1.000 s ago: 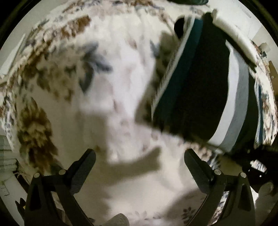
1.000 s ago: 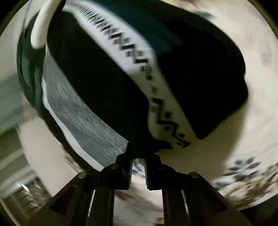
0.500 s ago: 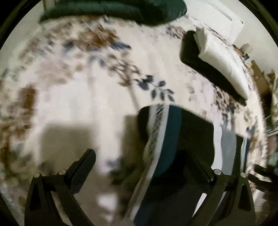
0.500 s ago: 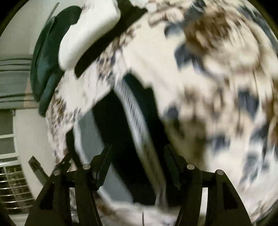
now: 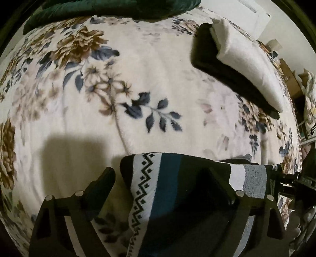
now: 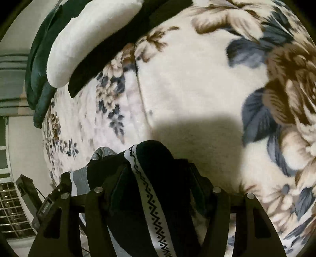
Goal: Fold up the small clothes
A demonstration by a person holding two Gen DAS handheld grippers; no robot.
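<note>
A small dark knit garment (image 5: 177, 189) with a white zigzag band, a teal stripe and a grey stripe lies on the floral blanket (image 5: 138, 79). My left gripper (image 5: 162, 178) is open, its fingers spread over the garment's near part. In the right wrist view the same garment (image 6: 150, 178) lies bunched between the spread fingers of my right gripper (image 6: 156, 176), which is open. Neither gripper pinches the cloth.
A stack of folded clothes, white on black (image 5: 243, 65), lies at the far right of the blanket and shows top left in the right wrist view (image 6: 88, 35). A dark green pillow (image 5: 110, 8) lies along the far edge. A window grille (image 6: 11, 207) is at lower left.
My right gripper has opened and let go of the garment, which dropped from hanging onto the blanket. Both grippers have come down over it.
</note>
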